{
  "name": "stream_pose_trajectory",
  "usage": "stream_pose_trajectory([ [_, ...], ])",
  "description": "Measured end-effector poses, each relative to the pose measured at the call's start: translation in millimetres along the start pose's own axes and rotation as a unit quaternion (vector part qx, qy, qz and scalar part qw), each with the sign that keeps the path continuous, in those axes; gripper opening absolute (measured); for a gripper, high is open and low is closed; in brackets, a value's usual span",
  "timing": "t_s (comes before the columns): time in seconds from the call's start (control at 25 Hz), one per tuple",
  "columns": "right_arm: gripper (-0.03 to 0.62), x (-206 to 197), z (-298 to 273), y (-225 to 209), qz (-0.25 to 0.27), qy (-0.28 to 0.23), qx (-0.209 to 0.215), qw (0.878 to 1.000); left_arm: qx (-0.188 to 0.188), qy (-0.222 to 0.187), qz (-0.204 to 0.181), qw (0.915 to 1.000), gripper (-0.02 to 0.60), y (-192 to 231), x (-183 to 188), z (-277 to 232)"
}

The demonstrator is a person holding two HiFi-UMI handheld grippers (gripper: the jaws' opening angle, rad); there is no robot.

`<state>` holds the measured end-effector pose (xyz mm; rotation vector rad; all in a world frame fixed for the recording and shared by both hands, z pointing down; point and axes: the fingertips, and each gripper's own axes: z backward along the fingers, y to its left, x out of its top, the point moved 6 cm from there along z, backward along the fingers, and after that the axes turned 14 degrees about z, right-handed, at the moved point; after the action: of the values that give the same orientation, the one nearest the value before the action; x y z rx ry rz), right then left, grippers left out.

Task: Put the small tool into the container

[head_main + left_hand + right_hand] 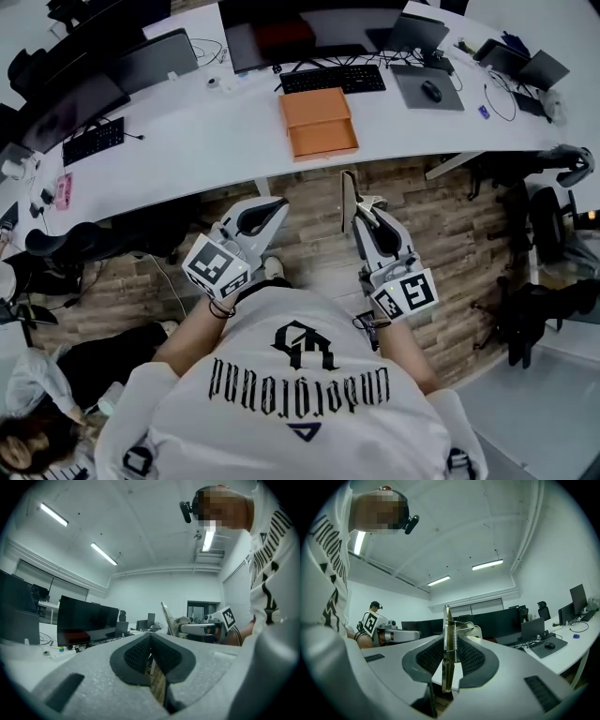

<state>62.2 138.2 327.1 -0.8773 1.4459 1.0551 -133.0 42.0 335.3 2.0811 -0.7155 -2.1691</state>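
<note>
Plainly, the small tool point(447, 620), thin metal with a spring, stands upright, pinched in the right claw point(451, 660). The left claw point(151, 641) is pressed together, empty. Only the head view shows the orange container point(318, 123) on the tabletop point(216, 136), well apart from both claws.

Open floor ahead, crowded desk top beyond

The left gripper point(272, 211) and right gripper point(361, 217) hang over bare wooden floor point(309, 192), with nothing between them and the front edge of the white desk point(216, 141). The small metal tool point(349, 192) clamped in the right one sticks out past its jaws. The desk is free in front of the orange box point(319, 122) and on both sides of it. Behind the box lies 1 black keyboard point(333, 78), with a grey mat point(427, 89) to its right. Dark office chairs hem the floor at left point(70, 242) and right point(548, 225).
</note>
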Motion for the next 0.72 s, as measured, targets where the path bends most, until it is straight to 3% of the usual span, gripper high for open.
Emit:
stream_pose_trajectory([
  [0.4, 0.089, 7.0, -58.2, 5.0, -0.001, -0.003, 0.003, 1.000, -0.006, 0.002, -0.002, 1.0000, 0.012, 44.9, 22.2, 8.3],
  [0.72, 0.089, 4.9, -76.0, -7.1, -0.001, -0.007, 0.017, 1.000, 0.017, -0.002, 0.002, 0.9999, 0.012, 58.0, 25.5, 8.0],
])
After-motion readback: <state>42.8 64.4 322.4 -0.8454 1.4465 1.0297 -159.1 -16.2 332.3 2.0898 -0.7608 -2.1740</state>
